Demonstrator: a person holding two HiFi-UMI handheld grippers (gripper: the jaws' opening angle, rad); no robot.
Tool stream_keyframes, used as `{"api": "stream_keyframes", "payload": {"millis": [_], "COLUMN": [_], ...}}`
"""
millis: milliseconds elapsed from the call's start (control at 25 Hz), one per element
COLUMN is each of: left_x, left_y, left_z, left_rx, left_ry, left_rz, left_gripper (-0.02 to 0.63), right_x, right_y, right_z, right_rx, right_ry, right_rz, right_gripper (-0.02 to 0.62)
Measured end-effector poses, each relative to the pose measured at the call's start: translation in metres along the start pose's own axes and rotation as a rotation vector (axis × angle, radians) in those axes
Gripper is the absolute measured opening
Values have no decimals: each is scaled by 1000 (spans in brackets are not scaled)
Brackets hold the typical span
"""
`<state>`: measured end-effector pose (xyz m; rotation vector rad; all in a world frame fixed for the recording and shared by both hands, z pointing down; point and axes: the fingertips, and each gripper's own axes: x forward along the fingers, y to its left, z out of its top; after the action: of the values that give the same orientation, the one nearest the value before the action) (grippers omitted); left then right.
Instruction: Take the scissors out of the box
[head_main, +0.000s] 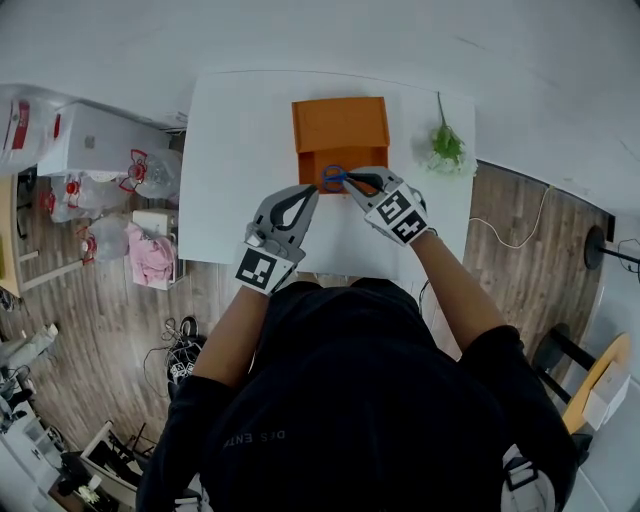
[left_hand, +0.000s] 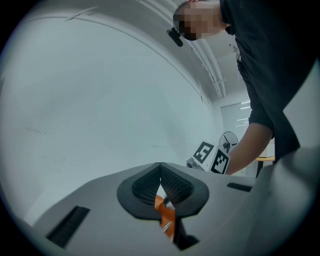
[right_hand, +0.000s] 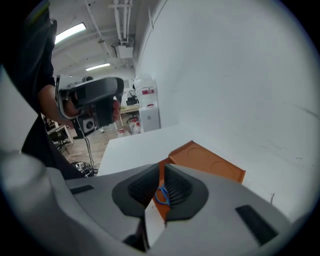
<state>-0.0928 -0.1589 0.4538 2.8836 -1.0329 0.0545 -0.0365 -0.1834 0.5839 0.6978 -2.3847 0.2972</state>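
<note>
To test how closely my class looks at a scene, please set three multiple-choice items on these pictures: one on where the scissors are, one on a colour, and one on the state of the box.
1. Where are the scissors?
A. Inside the orange box on the white table
B. On the table beside the box
C. Lifted clear of the box

2. What colour are the handles?
A. Red
B. Blue
C. Black

3. How is the box?
A. Taped shut
B. Lid down
C. Open, with the lid folded back

Answers:
1 A: the head view shows them lying in the box's tray.
2 B: blue loops show in the head view and the right gripper view.
3 C: the lid lies back and the inside shows.
</note>
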Motion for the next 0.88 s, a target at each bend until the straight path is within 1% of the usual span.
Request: {"api": "stream_keyframes", "payload": {"millis": [240,440,600,720,880], "left_x": [1,6,7,5,3], "left_y": [5,9,13,19,27], "left_z": [-6,-8,-10,-13,-15], "left_rx": [-7,-4,0,-16,-16], "left_ry": [-17,-15,-15,-9,0], "left_rz": [-12,-11,-8,8,24], "left_gripper": [20,20,20,20,20], "right_x": [46,76,97,109,120], "right_y": [-6,-7,-7,-8,-10], "right_z": [-41,-66,-89,-104,-113], "right_rx": [-132,-241,-290,-323,-364], "right_ry": [207,348,459,525,569], "right_rz": [36,94,158,200,230], "right_gripper": [61,73,102,123,133]}}
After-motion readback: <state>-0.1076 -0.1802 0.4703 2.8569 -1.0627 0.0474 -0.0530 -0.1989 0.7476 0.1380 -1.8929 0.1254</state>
